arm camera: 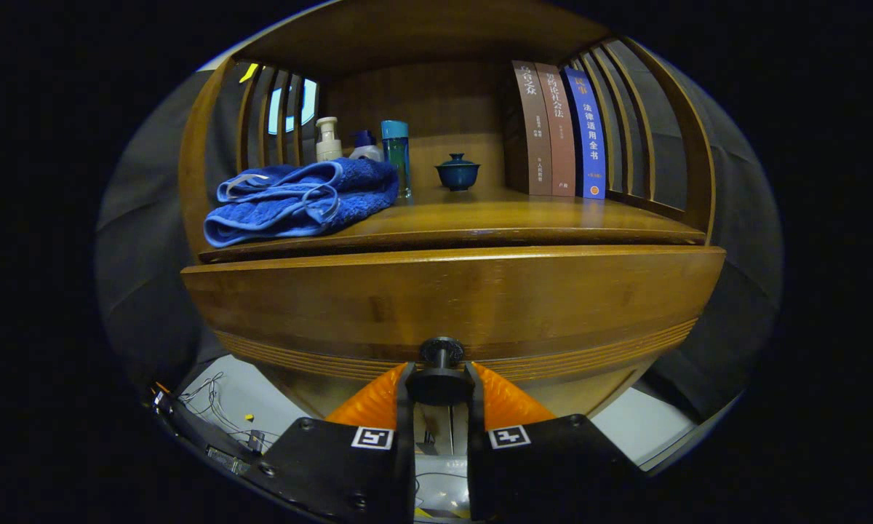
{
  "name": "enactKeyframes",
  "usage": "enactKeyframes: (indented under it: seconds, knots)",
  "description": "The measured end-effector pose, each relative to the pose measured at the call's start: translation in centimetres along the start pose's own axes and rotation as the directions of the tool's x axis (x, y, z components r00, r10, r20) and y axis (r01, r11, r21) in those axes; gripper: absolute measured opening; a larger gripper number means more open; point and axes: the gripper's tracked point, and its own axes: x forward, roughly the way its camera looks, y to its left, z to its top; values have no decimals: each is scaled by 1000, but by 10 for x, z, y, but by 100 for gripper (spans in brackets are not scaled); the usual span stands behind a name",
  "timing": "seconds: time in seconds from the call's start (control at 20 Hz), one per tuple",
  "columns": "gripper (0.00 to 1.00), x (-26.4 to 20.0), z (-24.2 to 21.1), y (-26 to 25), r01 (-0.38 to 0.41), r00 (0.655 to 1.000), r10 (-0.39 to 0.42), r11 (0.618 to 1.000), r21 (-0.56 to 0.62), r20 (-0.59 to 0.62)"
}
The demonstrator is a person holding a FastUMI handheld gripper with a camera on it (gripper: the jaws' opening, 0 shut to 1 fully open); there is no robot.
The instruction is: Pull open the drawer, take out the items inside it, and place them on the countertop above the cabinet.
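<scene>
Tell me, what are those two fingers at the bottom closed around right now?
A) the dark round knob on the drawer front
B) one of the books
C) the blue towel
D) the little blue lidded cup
A: the gripper has both fingers pressed on the dark knob of the wooden drawer, while the towel, lidded cup and books sit on the countertop beyond.
</scene>
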Motion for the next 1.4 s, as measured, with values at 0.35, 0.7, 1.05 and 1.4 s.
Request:
enactKeyframes:
  seconds: [0.35,0.7,1.05,1.4]
  knots:
    - [33,-67,-29,1,8,1000,-8,1000,-13,-19]
    - [33,-127,-63,4,2,999,-2,1000,0,-46]
    - [33,-144,-74,6,3,998,-4,1000,-13,-57]
    - [53,-171,-47,5,21,999,-22,1000,-12,-26]
